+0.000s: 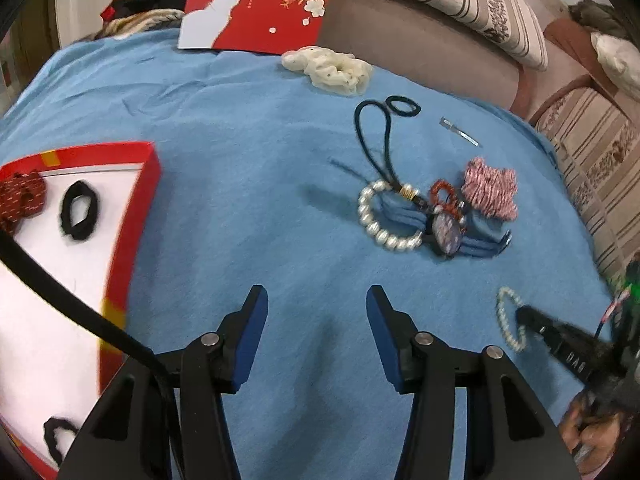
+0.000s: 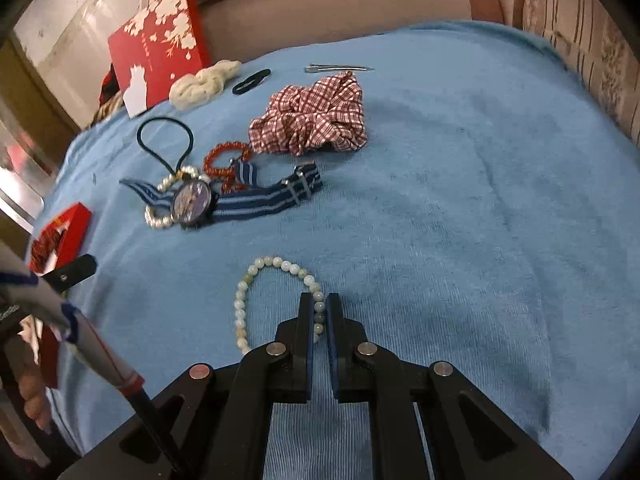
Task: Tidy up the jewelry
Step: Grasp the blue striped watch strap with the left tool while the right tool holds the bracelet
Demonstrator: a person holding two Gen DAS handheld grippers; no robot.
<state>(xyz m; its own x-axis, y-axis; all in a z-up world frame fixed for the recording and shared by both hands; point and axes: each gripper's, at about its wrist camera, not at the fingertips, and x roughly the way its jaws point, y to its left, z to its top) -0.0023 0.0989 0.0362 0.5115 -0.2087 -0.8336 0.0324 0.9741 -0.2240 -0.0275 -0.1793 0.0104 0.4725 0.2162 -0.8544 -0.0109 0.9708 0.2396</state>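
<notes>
My right gripper is shut on a pale green bead bracelet that lies on the blue cloth; it also shows in the left wrist view, with the right gripper on it. My left gripper is open and empty above the cloth, right of the red-rimmed white box. The box holds black hair ties and a red scrunchie. A pile lies ahead: pearl bracelet, striped watch, red bead bracelet, checked scrunchie.
A cream scrunchie, a small black hair tie and a metal hair clip lie farther back. The red box lid leans at the back. A striped sofa borders the cloth on the right.
</notes>
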